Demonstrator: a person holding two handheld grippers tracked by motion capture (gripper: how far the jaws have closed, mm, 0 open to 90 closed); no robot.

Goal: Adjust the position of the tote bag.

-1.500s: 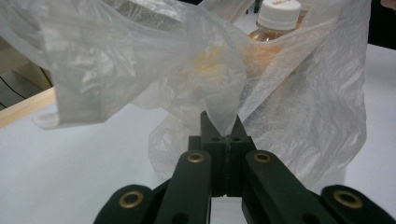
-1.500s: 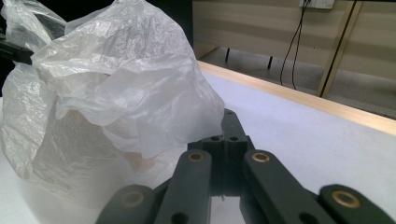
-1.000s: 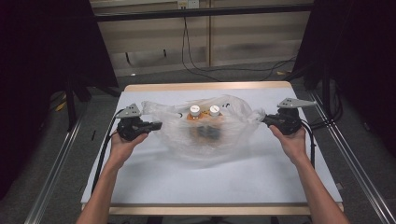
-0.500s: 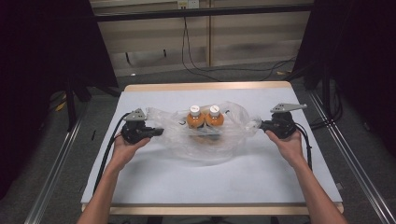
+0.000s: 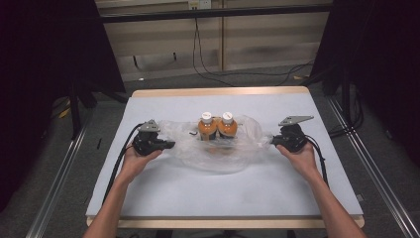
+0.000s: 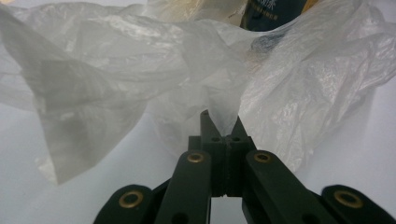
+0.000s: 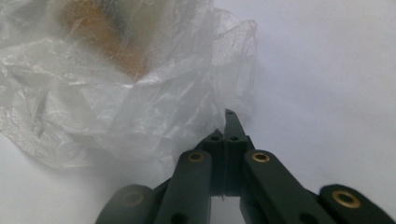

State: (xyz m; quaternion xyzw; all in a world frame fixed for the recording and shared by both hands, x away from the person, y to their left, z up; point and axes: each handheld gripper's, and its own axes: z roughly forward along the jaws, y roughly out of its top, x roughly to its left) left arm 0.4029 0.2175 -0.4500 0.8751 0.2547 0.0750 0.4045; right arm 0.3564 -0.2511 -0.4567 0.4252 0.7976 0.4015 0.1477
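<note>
In the left gripper view the fingers of the left gripper are seen pressed together, with a fold of the clear plastic bag pinched between their tips. In the right gripper view the fingers of the right gripper are likewise closed, and the bag's crumpled edge is clamped at their tips — the film bunches up just to one side of them.

From above, the bag is seen stretched between the two grippers, held at its left end by one and at its right end by the other. Inside it, two bottles of orange liquid with white caps are stood upright side by side, touching each other, near the bag's far side. The bag's loose lower part is spread on the white worktop, towards the person.

Each gripper is held in a hand, the left hand and right hand resting low over the worktop — the forearms come in from the near edge. A black cable is trailed from the left gripper along the forearm.
</note>
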